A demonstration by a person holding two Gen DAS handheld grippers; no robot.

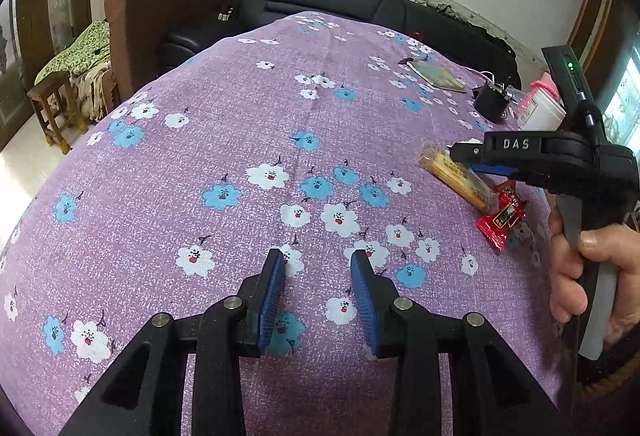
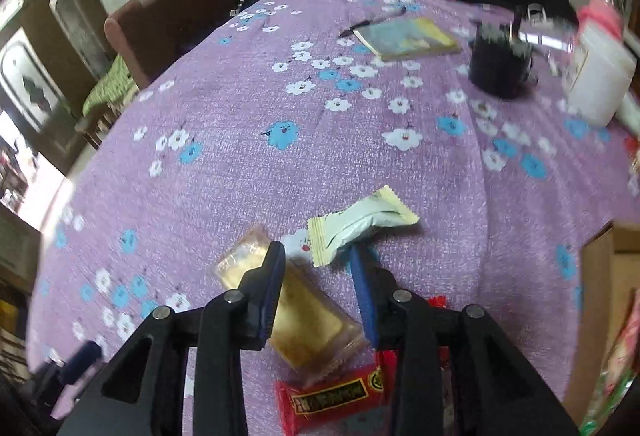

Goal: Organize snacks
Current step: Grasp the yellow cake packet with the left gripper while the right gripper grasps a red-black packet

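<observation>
The left hand-held gripper (image 1: pixel 318 260) hangs over bare purple flowered cloth on the table (image 1: pixel 240 139), its blue pads apart with nothing between them. The right hand-held gripper (image 2: pixel 318 256) is released too — jaws parted above the snacks, pads pressing on nothing. A pale green snack packet (image 2: pixel 362 224) lies just beyond its fingertips, touching or overlapping the right pad's tip. A clear-wrapped golden bar (image 2: pixel 308 320) lies under the jaws, and a red snack packet (image 2: pixel 332 396) just nearer the camera. Farther off — a booklet (image 2: pixel 408 37), a black cup (image 2: pixel 500 65) and a white jar (image 2: pixel 600 75).
</observation>
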